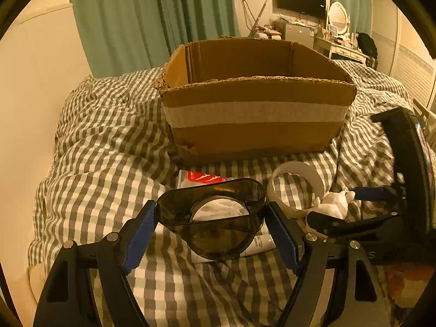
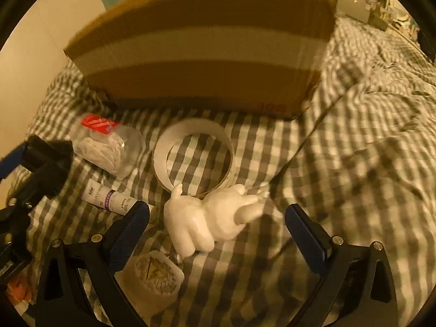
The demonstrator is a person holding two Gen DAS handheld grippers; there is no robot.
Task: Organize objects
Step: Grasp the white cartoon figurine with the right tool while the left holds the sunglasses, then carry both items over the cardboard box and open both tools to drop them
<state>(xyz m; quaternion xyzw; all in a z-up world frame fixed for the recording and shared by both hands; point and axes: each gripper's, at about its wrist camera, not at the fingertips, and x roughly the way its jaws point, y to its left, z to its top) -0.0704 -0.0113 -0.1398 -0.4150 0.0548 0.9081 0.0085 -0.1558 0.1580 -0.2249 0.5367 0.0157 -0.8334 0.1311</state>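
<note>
My left gripper (image 1: pixel 211 229) is shut on a dark smoked-plastic cup (image 1: pixel 218 218), held above the checked bedding in front of an open cardboard box (image 1: pixel 253 95). My right gripper (image 2: pixel 218 231) is open, its fingers on either side of a white animal figurine (image 2: pixel 207 218) lying on the bedding; it is not gripping it. The figurine also shows in the left wrist view (image 1: pixel 333 204), next to a white tape ring (image 1: pixel 295 185). The box fills the top of the right wrist view (image 2: pixel 207 54). The tape ring (image 2: pixel 193 155) lies just beyond the figurine.
On the bedding lie a clear bag of white items with a red label (image 2: pixel 106 144), a white tube (image 2: pixel 109 197) and a small round tub (image 2: pixel 155 275). The left gripper body (image 2: pixel 32 179) shows at the left. A wall (image 1: pixel 35 81) is on the left, curtains (image 1: pixel 150 13) behind.
</note>
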